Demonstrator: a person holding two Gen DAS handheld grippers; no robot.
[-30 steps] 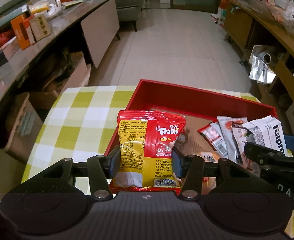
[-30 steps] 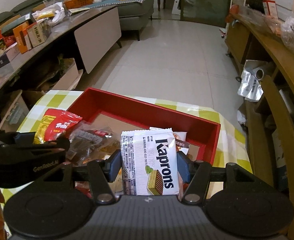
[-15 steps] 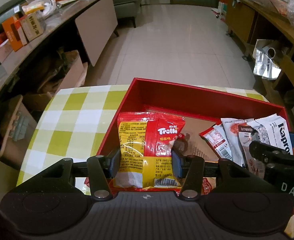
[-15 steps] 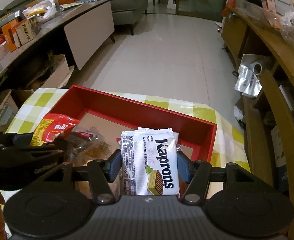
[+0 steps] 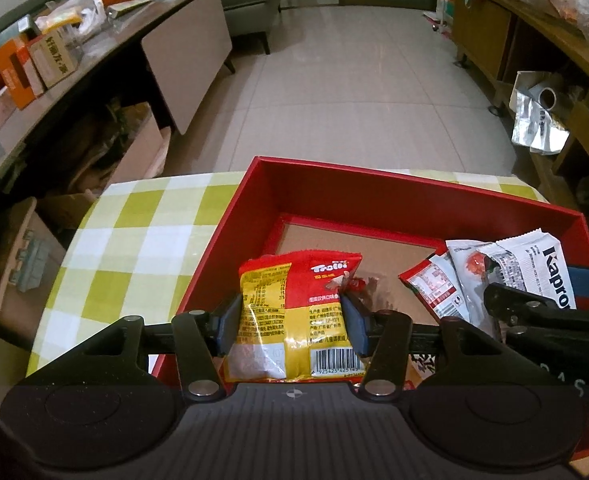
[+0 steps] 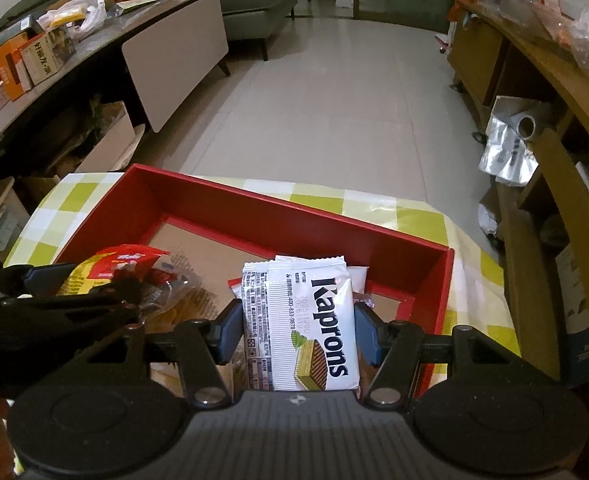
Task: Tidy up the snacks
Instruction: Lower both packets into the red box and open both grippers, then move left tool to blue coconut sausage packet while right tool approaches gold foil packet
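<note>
A red-and-yellow crinkled plastic Trolli gummy bag [image 5: 300,312] is clamped upright between the blue pads of the left gripper [image 5: 292,326] — its jaws closed onto the packet's sides — above the left part of a shallow red cardboard box [image 5: 374,200] set on a green-and-white checked tablecloth [image 5: 134,232]. Further right, a white Kaprons wafer packet [image 6: 306,320] is pinched the same way by the right gripper [image 6: 298,330], over small red-and-white sachets [image 5: 442,280] lying in the box.
</note>
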